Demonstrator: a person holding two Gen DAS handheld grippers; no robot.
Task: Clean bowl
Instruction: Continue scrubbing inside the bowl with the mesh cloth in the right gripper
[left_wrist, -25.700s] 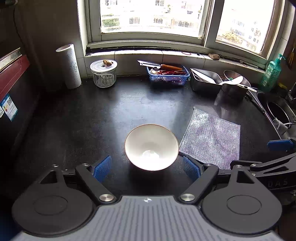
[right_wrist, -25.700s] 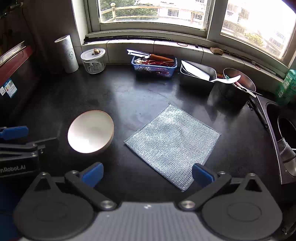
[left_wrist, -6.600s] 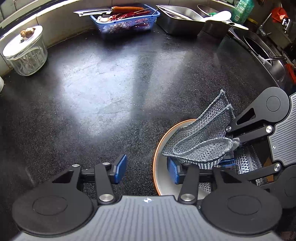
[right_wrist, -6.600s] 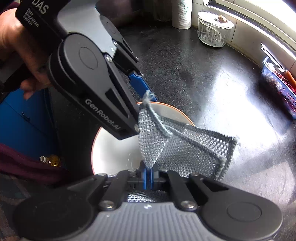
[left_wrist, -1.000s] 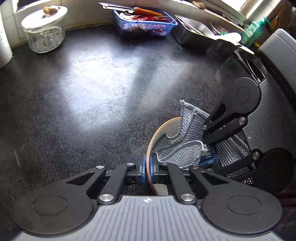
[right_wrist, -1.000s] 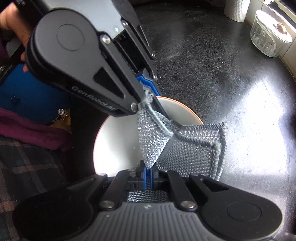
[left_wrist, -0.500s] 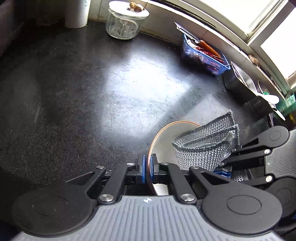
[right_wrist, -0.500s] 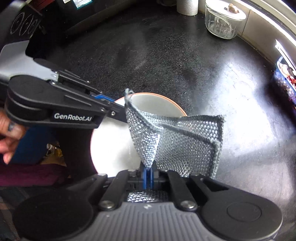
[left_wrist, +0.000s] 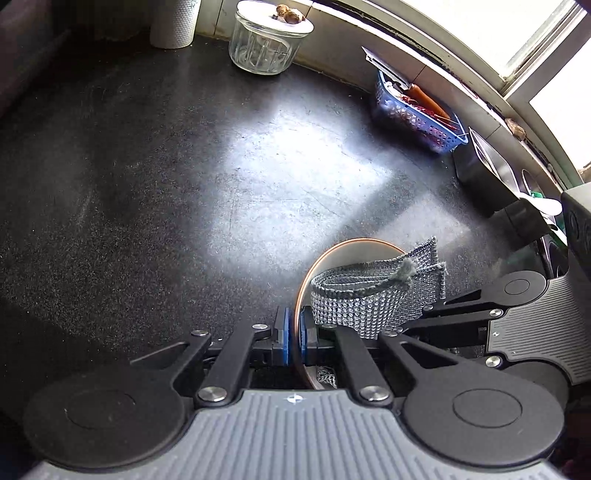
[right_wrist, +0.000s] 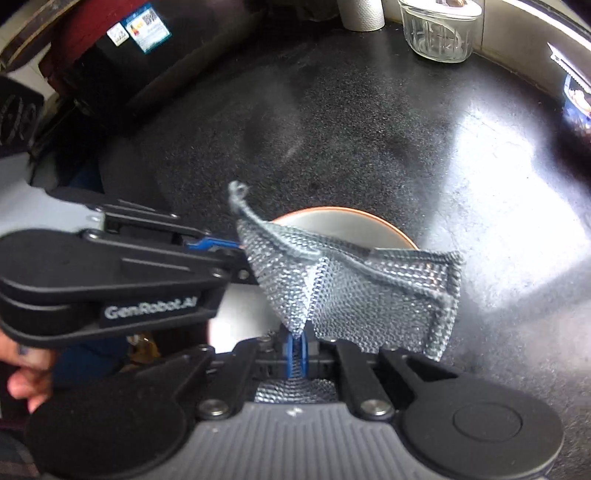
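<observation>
Carefully now: your left gripper (left_wrist: 293, 341) pinches only the bowl (left_wrist: 354, 251) rim while your right gripper (right_wrist: 295, 349) clamps the mesh cloth (right_wrist: 351, 288), so hard scrubbing could lever the bowl free.

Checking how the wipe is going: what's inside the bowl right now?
The folded mesh cloth, pinched by the right gripper, fills the bowl. Only a strip of pale wall shows; the bottom is covered.

Cloth (left_wrist: 369, 302) in the bowl (left_wrist: 351, 247) — bowl on the counter (left_wrist: 184, 184).
</observation>
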